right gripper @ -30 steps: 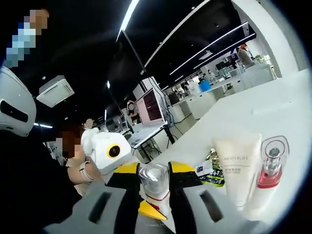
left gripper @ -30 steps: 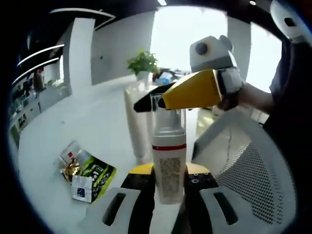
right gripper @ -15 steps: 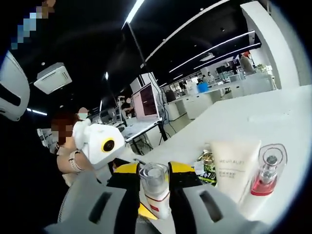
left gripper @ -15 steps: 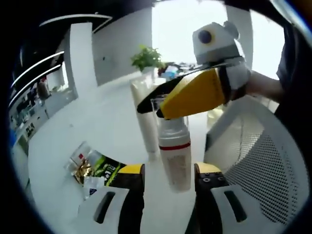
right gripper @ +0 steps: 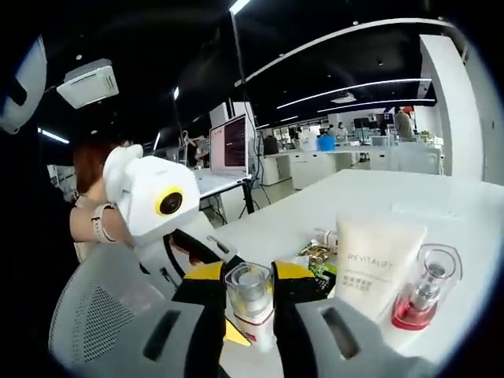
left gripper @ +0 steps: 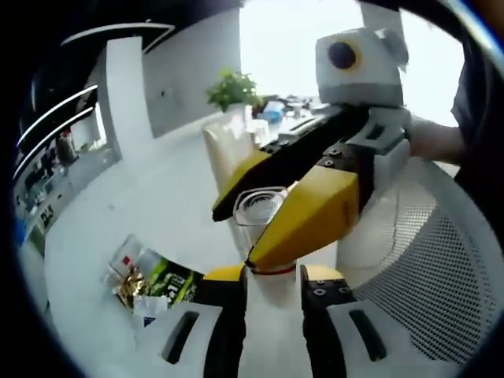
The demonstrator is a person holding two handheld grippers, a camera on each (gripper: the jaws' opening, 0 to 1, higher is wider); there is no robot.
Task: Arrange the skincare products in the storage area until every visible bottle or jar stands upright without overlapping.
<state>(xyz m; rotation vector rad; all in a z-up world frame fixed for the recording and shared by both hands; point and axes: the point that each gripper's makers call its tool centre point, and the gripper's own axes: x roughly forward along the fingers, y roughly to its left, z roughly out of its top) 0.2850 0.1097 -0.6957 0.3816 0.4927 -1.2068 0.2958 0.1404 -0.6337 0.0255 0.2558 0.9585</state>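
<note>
A white foam pump bottle [left gripper: 272, 315] with a red band and a clear cap [left gripper: 256, 209] is held in the air between both grippers. My left gripper [left gripper: 272, 279] is shut on its lower body. My right gripper [left gripper: 236, 236] reaches in from the right, its yellow jaws shut on the clear cap. In the right gripper view, the right gripper [right gripper: 248, 279] pinches the cap [right gripper: 248, 287], and the left gripper's white housing [right gripper: 153, 205] sits behind at the left. A cream tube [right gripper: 374, 264] and a clear bottle with a red base [right gripper: 421, 295] stand upright on the white table [right gripper: 425, 205].
Green and gold sachets [left gripper: 150, 279] lie flat on the table near the tube [left gripper: 224, 153]. A white mesh chair back [left gripper: 425, 276] is close on the right. A potted plant [left gripper: 230, 87] stands far back. A person's hand [right gripper: 87, 224] holds the left gripper.
My left jaws have come together on the bottle's body after standing wider half a second ago. The right gripper with the cap now sits lower and nearer in the left gripper view.
</note>
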